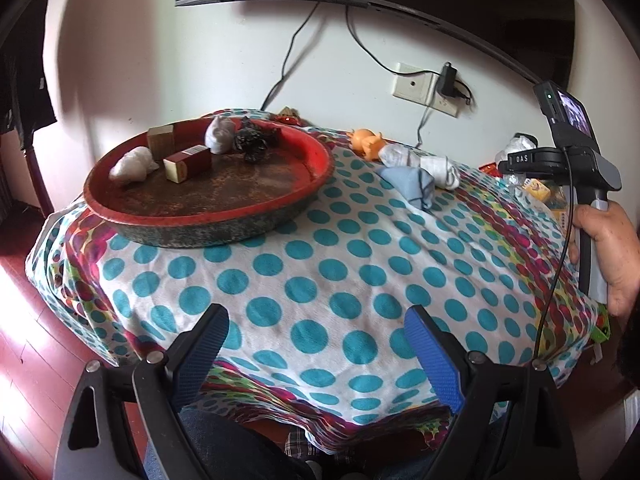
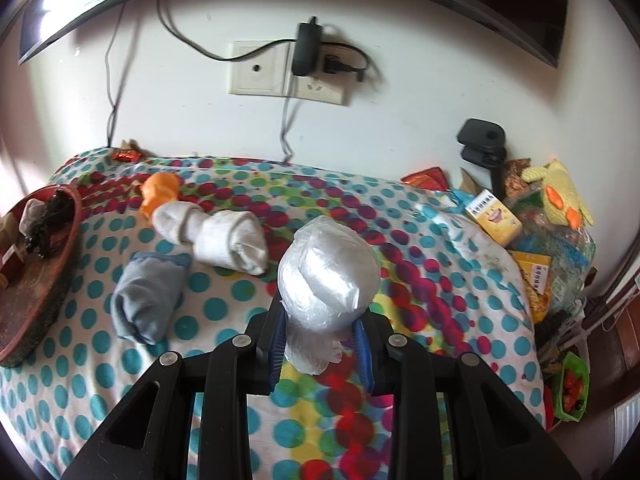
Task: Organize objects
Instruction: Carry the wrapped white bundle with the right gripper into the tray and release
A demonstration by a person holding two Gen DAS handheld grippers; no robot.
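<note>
Between the blue pads of the right gripper (image 2: 320,354), a clear plastic-wrapped white bundle (image 2: 328,270) is being pinched by its lower end, its bulging top standing above the dotted cloth (image 2: 224,308) without touching it. Just to its left, a rolled white sock (image 2: 232,242) is lying on the cloth, with a folded pale-blue cloth (image 2: 146,300) nearer the camera and an orange toy (image 2: 160,192) behind it toward the wall. Further left, the round red tray (image 1: 312,168) is sitting on the cloth, already holding two similar wrapped white bundles (image 1: 134,164), two red-and-tan boxes (image 1: 188,164) and a dark crumpled lump (image 1: 252,142). Off to the right, small yellow boxes (image 2: 494,218) and a yellow knitted toy (image 2: 560,192) are piling up by the wall. The left gripper (image 1: 316,350) is hovering over the near edge of the cloth, its fingers spread wide with nothing between them. A hand (image 1: 612,248) is gripping the handle of the right gripper at the edge of the left wrist view.
</note>
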